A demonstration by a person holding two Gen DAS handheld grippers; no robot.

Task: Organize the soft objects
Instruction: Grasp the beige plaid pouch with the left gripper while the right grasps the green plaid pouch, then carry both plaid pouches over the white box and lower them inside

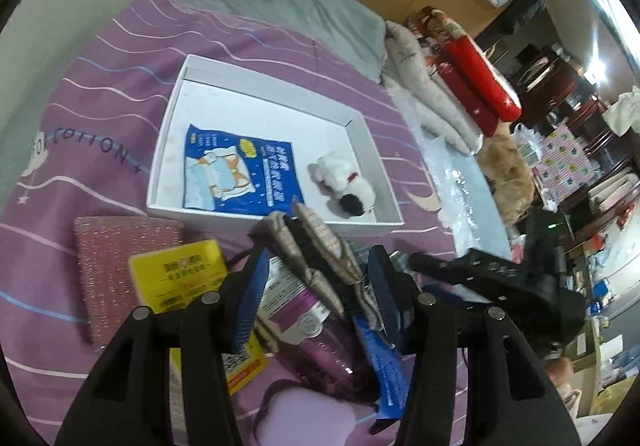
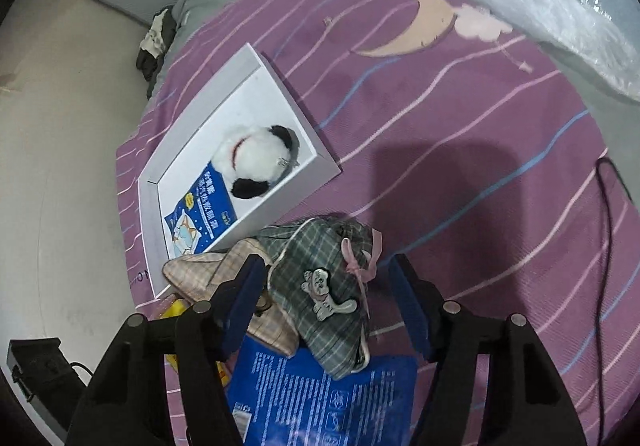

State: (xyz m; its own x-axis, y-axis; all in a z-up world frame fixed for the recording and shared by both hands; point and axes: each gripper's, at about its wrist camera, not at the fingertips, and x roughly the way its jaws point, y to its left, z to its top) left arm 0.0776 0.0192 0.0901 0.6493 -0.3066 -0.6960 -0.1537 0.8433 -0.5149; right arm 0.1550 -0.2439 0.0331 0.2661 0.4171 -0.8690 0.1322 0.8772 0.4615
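A: The right gripper (image 2: pixel 326 306) is hanging wide open over the green plaid pouch (image 2: pixel 324 298), which is lying on the bed (image 2: pixel 480 166) just short of the white box (image 2: pixel 256 214). Nothing is in it.

B: Then it should be coming straight down so the pouch sits between both fingers, pinching the bulk of the cloth rather than the pink ribbon (image 2: pixel 366 266), which I judge would slip.

A: And the left gripper (image 1: pixel 316 306)?

B: It is also standing open, holding nothing, with the beige checked pouch (image 1: pixel 320 258) lying between its fingers, touching the green one.

A: The plush dog (image 1: pixel 344 186) and a blue packet (image 1: pixel 240 170) are sitting in the box already.

B: So I judge the pouches are going there next; lifting one cleanly without dragging its neighbour is mattering most.
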